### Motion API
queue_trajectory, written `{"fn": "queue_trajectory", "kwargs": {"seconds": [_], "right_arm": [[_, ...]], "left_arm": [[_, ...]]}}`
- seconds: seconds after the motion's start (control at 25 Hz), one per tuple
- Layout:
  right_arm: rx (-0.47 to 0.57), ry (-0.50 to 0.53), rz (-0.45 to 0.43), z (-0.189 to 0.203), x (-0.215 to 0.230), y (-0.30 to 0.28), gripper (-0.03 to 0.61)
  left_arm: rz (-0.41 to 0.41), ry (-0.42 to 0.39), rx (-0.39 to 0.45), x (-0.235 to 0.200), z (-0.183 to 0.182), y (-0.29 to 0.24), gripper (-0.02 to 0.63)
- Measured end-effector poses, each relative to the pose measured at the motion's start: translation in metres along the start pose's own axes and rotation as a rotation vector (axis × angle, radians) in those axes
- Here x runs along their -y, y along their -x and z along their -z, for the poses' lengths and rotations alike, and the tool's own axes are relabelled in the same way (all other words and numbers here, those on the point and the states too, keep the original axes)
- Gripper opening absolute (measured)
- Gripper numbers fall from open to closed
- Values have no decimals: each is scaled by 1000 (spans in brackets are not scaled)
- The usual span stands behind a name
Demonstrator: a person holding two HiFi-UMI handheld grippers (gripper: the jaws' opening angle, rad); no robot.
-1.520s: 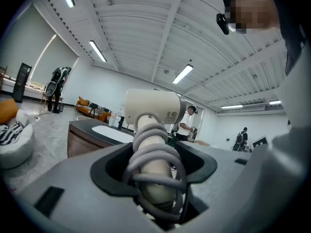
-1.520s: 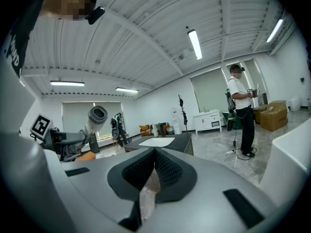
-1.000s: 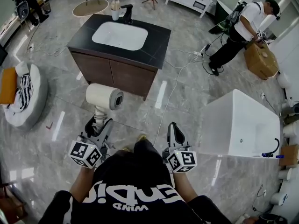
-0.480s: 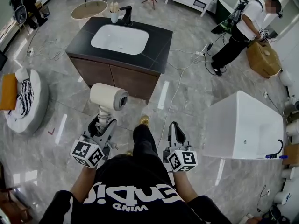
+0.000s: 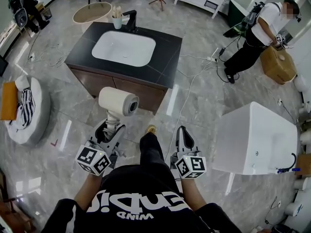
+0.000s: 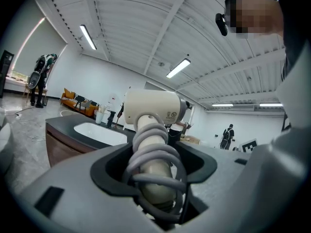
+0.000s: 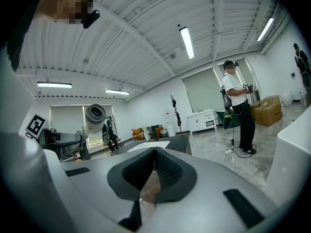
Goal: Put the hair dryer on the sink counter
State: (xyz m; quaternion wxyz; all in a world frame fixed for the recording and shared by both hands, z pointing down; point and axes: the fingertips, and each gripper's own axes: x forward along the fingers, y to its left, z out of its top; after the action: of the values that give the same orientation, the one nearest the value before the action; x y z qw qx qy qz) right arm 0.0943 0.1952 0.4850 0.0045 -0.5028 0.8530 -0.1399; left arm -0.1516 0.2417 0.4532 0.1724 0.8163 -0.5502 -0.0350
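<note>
1. Left gripper (image 5: 111,129): jaws clenched on the handle of the hair dryer (image 5: 118,101). The left gripper view shows the handle, wrapped in its coiled grey cord (image 6: 154,155), filling the gap between the jaws
2. Hair dryer: held in the air above the floor, just ahead of the person. Its handle runs along the jaws and away from the person, while the cream barrel sits crosswise at the far end with its open mouth turned to the person's right
3. Sink counter (image 5: 165,47): dark top with a white basin (image 5: 124,48), a faucet (image 5: 131,18) and a cup (image 5: 116,21) at its far edge. It lies straight ahead of the left gripper, beyond the barrel and apart from it, with a strip of floor between them
4. Right gripper (image 5: 181,131): jaws pressed together on nothing, held low beside the person's leg and clear of the dryer
5. Judgement: the coming move is a forward carry by the left gripper alone. The bare dark top to the right of the basin looks the readiest place to set the dryer, barrel leading
</note>
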Motion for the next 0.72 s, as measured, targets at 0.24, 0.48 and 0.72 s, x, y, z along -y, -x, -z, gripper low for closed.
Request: {"fn": "queue_trajectory", "kwargs": {"seconds": [0.24,0.48,0.72], "right_arm": [[-19,0,-6,-13,27,-50,23],[-22,5,0,-39,61,-101,23],[-32,-2,5,-61,98,-146,23]], "left_arm": [[-3,15,-5,-17,-16,-55,268],[-18,30,-19,-38,-34,-114,268],[-18,31,-27,-47,-54,-173,268]]}}
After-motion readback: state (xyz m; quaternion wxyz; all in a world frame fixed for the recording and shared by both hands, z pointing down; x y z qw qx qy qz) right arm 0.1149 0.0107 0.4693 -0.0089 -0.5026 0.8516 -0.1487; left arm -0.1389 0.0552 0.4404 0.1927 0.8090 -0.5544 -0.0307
